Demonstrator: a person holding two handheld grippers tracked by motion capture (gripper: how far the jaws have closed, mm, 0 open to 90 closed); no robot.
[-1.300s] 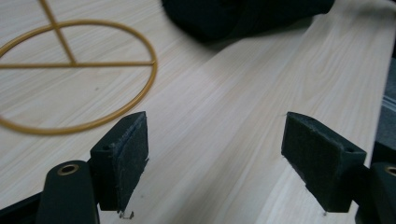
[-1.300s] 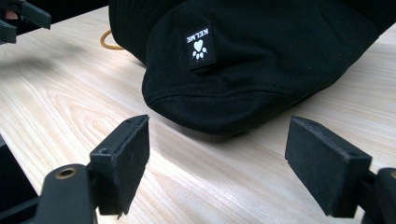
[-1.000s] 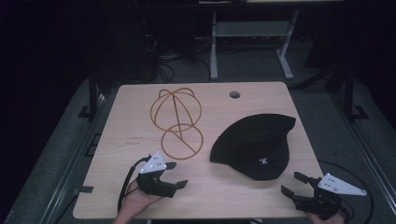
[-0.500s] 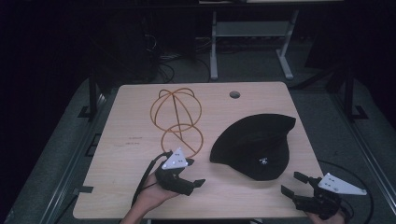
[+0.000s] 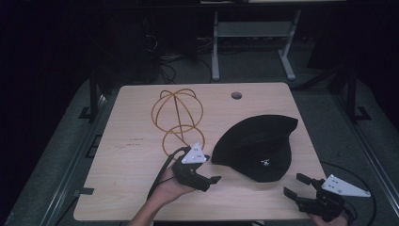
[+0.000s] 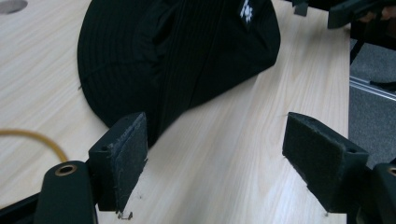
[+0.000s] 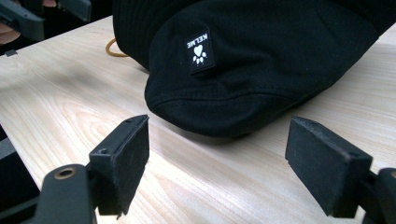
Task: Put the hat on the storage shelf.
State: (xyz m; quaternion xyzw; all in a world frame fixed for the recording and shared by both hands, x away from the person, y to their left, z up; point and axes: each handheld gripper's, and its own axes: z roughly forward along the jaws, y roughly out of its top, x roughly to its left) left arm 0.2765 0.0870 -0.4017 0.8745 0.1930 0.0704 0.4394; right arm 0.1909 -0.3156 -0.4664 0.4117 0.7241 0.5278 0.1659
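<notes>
A black bucket hat (image 5: pixel 259 146) lies flat on the right half of the wooden table (image 5: pixel 127 160). It carries a small white paw label (image 7: pixel 200 51). A gold wire hat stand (image 5: pixel 178 115) rests on the table to the hat's left. My left gripper (image 5: pixel 211 182) is open just off the hat's near-left brim, jaws pointing right. In the left gripper view the hat (image 6: pixel 177 56) lies just ahead of the spread jaws (image 6: pixel 215 158). My right gripper (image 5: pixel 294 184) is open at the table's near right corner, a short gap from the hat (image 7: pixel 261 60), with nothing between its jaws (image 7: pixel 217 172).
A round cable hole (image 5: pixel 236 95) sits near the table's far edge. A metal frame (image 5: pixel 254 37) stands on the floor beyond. Bare tabletop stretches along the left side, and the table's right edge (image 6: pixel 350 79) drops to a grey floor.
The left gripper has moved right and forward, from the near-left of the table up to the hat's brim. The right gripper and the hat have stayed put.
</notes>
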